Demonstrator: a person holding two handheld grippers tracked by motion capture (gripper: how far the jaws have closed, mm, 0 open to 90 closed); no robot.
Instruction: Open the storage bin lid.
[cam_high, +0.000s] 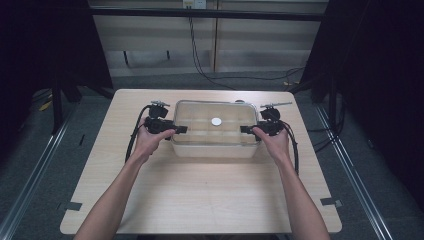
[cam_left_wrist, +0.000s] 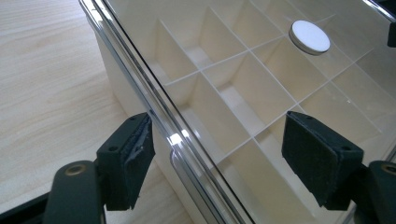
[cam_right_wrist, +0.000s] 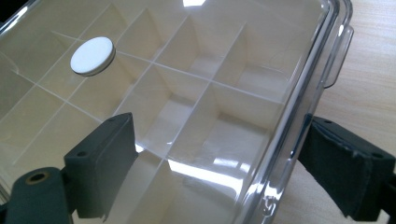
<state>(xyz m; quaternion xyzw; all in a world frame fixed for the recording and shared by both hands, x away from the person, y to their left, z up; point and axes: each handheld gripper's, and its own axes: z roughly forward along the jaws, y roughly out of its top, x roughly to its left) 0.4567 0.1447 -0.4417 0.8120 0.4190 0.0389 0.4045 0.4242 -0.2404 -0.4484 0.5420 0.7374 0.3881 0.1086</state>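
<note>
Centrally, toward the far half of the pale wooden table (cam_high: 200, 200), sits a rectangular cream box with a clear plastic lid (cam_high: 215, 129), its inside split by thin white dividers into a grid of compartments (cam_left_wrist: 243, 93), and a small white round knob (cam_high: 216, 121) sits at the lid's middle. The left gripper (cam_high: 176, 129) straddles the lid's left edge, jaws spread with one pad outside the rim and one over the lid, neither pressing. The right gripper (cam_high: 248, 129) straddles the right edge likewise, released, near a clear latch tab (cam_right_wrist: 337, 58).
</note>
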